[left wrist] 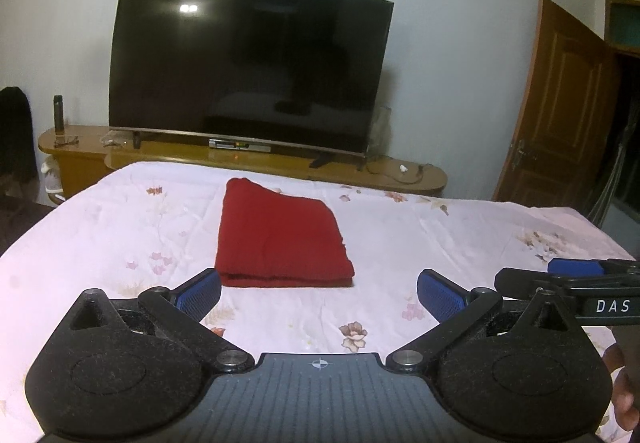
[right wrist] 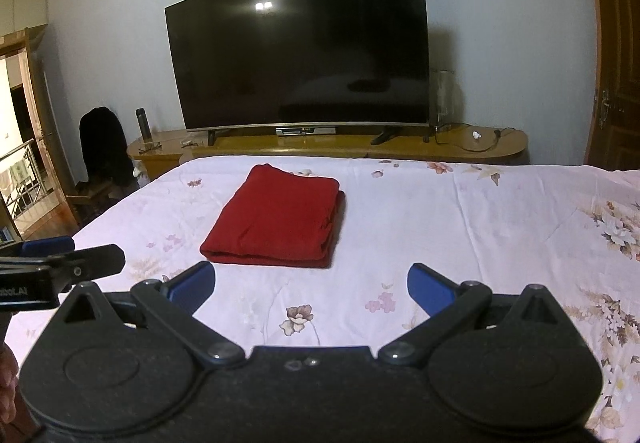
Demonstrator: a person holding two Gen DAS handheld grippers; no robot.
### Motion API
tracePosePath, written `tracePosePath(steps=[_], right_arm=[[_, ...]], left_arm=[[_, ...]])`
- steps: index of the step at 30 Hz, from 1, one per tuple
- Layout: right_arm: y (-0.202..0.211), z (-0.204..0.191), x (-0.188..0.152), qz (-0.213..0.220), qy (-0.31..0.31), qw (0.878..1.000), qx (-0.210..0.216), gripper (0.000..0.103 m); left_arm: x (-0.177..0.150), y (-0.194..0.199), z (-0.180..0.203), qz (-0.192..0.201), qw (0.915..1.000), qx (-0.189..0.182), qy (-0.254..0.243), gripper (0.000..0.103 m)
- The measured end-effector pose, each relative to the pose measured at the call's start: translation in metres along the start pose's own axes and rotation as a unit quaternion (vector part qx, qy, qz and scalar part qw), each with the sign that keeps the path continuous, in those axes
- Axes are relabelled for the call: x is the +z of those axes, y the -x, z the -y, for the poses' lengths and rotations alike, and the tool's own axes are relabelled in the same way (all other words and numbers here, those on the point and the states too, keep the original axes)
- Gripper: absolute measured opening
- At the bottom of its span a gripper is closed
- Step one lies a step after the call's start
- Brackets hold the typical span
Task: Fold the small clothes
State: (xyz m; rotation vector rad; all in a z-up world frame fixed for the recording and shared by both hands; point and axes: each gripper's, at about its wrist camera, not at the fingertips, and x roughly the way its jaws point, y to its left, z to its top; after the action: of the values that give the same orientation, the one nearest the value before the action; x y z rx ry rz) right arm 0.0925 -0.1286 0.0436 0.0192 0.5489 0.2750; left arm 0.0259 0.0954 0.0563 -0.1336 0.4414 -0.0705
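Observation:
A red garment (left wrist: 280, 239) lies folded into a flat rectangle on the pink floral bed sheet (left wrist: 120, 227). It also shows in the right wrist view (right wrist: 280, 219). My left gripper (left wrist: 319, 293) is open and empty, held just short of the garment's near edge. My right gripper (right wrist: 312, 285) is open and empty, also just short of the garment and a little to its right. Each gripper shows at the edge of the other's view, the right one (left wrist: 568, 279) and the left one (right wrist: 60, 263).
A large dark television (left wrist: 248, 67) stands on a low wooden cabinet (left wrist: 240, 159) beyond the bed's far edge. A wooden door (left wrist: 560, 103) stands open at the right. A dark flask (right wrist: 143, 121) and glasses sit on the cabinet's left end.

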Motion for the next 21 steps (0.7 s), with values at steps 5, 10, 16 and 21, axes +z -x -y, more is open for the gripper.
tracePosePath(steps=[5,10,16,21], right_arm=[[0.0010,-0.0035,0.0011,0.001,0.006,1.000,-0.001,0.102],[0.0031,-0.0040,0.0016,0.002,0.006,1.000,-0.003,0.102],[0.0039,-0.0053,0.0022,0.001,0.008,1.000,-0.005,0.102],[0.0051,-0.0059,0.0030,0.005,0.008,1.000,-0.007,0.102]], left_arm=[[0.0013,0.0017,-0.0013,0.001,1.0000,-0.002,0.000,0.103],[0.0034,0.0027,-0.0015,0.003,1.0000,-0.005,-0.003,0.103],[0.0044,0.0036,-0.0021,0.005,0.9999,-0.010,-0.007,0.103],[0.0051,0.0049,-0.0031,0.009,0.9999,-0.011,-0.008,0.103]])
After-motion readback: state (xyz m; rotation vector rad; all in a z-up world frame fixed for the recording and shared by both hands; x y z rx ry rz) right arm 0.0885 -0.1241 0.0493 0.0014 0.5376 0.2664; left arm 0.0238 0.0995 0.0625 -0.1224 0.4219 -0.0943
